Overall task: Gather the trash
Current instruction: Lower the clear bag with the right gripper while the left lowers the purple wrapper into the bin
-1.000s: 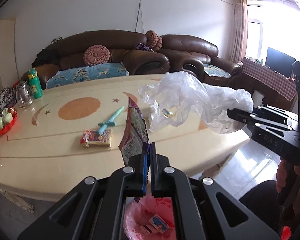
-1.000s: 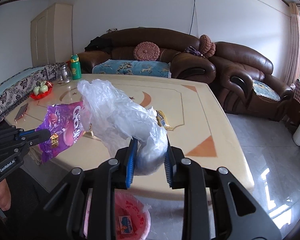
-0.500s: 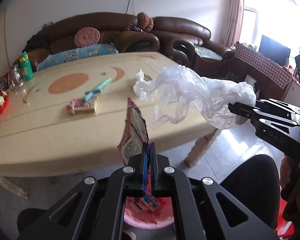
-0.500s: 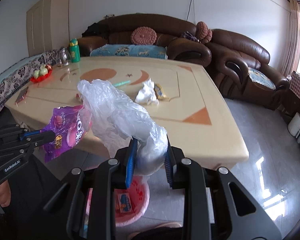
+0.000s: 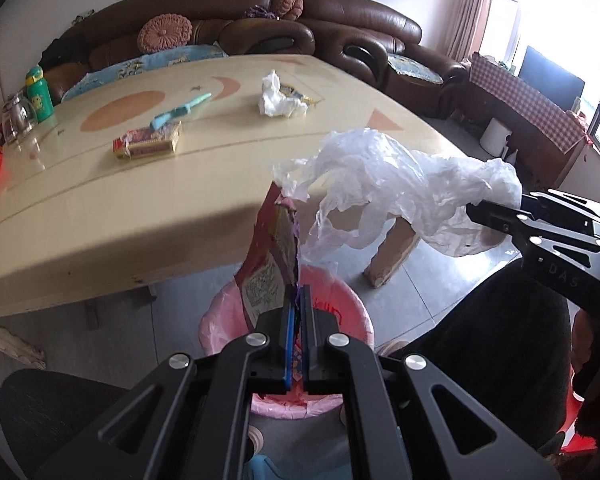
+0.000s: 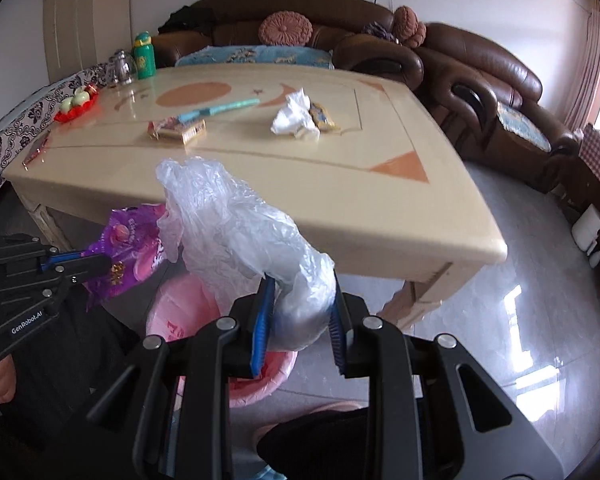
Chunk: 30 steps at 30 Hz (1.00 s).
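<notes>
My left gripper [image 5: 298, 300] is shut on a purple snack wrapper [image 5: 274, 256] and holds it over the pink-lined trash bin [image 5: 352, 304] below the table's front edge. The wrapper [image 6: 126, 248] and left gripper [image 6: 100, 260] also show in the right wrist view. My right gripper [image 6: 300, 316] is shut on a crumpled clear plastic bag [image 6: 236, 232], held above the bin [image 6: 176, 312]. The bag [image 5: 400, 188] and right gripper [image 5: 476, 210] show at the right of the left wrist view.
On the cream table [image 5: 100, 208] lie a red and yellow packet [image 5: 148, 144], a teal stick [image 5: 180, 110], a white crumpled tissue [image 5: 278, 98] and a candy wrapper [image 6: 322, 116]. A green bottle [image 6: 144, 56] and fruit dish [image 6: 76, 102] stand far left. Brown sofas [image 6: 480, 68] stand behind.
Both grippers have drawn back from the table and lowered with their loads. The trash bin now lies right beneath the wrapper and the bag.
</notes>
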Tool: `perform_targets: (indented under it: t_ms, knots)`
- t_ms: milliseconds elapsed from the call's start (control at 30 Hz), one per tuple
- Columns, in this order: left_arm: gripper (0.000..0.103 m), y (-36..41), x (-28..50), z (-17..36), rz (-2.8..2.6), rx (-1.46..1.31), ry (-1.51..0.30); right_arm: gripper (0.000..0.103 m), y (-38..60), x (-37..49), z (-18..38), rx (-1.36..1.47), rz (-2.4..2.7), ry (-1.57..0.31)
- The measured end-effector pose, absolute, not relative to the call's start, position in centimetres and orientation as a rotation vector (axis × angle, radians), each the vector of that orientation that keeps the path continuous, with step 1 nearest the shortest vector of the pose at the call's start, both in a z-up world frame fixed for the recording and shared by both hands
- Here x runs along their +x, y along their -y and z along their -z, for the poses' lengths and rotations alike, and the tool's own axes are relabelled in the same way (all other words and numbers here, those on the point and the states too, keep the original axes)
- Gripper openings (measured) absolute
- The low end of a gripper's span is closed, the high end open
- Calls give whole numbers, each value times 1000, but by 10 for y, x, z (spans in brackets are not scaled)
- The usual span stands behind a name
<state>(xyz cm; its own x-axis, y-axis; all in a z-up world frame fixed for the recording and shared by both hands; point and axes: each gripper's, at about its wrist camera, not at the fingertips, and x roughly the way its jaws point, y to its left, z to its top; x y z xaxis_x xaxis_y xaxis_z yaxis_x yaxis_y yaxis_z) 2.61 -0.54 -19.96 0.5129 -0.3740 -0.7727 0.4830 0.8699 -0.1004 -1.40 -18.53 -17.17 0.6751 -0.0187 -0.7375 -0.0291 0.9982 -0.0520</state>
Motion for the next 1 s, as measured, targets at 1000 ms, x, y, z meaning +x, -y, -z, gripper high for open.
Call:
perform_targets:
  t_ms: [1000]
  knots:
    - [3, -8, 20, 271, 502, 122, -1109, 26, 179, -3, 241, -57, -6, -1017]
